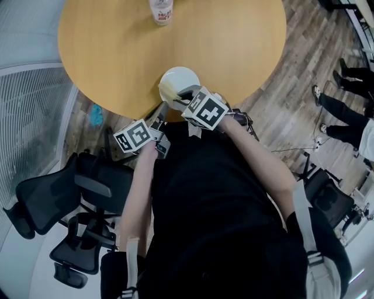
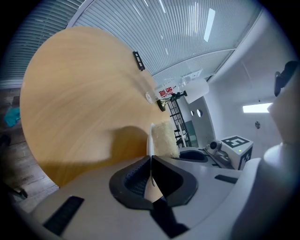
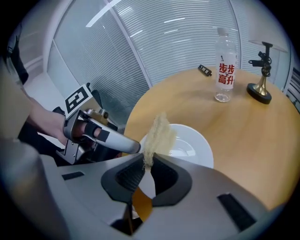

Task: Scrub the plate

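Two in all: the left hand-held gripper (image 2: 151, 159) is pinched on the rim of the one plate (image 3: 192, 145), and the right hand-held gripper (image 3: 146, 161) is pinched on one pale yellow, fibrous scrub pad (image 3: 158, 133) over the plate's near side. The plate is white, round and plain, at the near edge of the round wooden bench (image 3: 234, 136). Farther back stands one clear bottle (image 3: 225, 70).

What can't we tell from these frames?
- Head view: bottle cut off by the top edge.
- Head view: whether the sponge touches the plate; the right tool covers the contact.
- Left gripper view: plate's face, seen edge-on in the left tool.
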`<state>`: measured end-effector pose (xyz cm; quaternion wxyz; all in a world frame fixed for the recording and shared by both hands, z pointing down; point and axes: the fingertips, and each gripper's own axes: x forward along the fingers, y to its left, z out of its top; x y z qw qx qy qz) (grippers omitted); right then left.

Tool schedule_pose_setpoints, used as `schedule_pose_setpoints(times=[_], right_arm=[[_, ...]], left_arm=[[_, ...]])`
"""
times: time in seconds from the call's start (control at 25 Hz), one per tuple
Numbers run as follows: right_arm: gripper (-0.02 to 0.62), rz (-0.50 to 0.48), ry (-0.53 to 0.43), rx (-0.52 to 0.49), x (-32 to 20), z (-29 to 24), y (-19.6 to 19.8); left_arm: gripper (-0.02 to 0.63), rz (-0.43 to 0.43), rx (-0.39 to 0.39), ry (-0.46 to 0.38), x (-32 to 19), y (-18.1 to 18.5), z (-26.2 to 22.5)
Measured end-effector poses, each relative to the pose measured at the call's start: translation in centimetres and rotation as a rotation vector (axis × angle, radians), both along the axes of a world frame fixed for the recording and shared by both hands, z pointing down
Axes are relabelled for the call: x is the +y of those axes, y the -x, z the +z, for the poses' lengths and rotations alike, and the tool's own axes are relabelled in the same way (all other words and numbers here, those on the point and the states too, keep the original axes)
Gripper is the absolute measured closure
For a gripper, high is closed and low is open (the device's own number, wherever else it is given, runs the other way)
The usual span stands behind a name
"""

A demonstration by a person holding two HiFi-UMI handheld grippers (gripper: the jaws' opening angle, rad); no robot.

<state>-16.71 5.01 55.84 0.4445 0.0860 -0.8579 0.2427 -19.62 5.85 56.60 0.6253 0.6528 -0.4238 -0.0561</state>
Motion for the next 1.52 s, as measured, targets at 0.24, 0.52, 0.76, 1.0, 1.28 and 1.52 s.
schedule_pose_setpoints(times=[0.24,0.52,0.76,1.0,1.28,1.52], right_arm=[[0.549,0.109,0.01,0.043,-2.9,1.2,-2.1],[0.549,0.2,0.037,0.121,-4.5,2.2,-5.6],[0.549,0.186,0.027,0.092,-4.5,1.7,-4.9],[0.549,0.073,0.037,0.033,-1.1,0.4,-1.3],[0.549,-0.005,0.064,-0.011,1.9,-1.0,0.2],[0.549,0.023,0.073,0.068,1.4,1.2,-2.6]], left_arm=[[0.583,0.007,-0.005,-0.008,0.0,0.2,-0.1],[0.583,0.009,-0.009,-0.002,0.0,0.2,0.0],[0.583,0.015,-0.035,-0.012,0.1,0.3,0.3],[0.583,0.01,-0.007,-0.007,-0.1,0.0,-0.1],[0.583,0.012,-0.01,-0.012,-0.3,0.1,-0.1],[0.583,0.014,-0.011,-0.01,-0.4,0.1,0.0]])
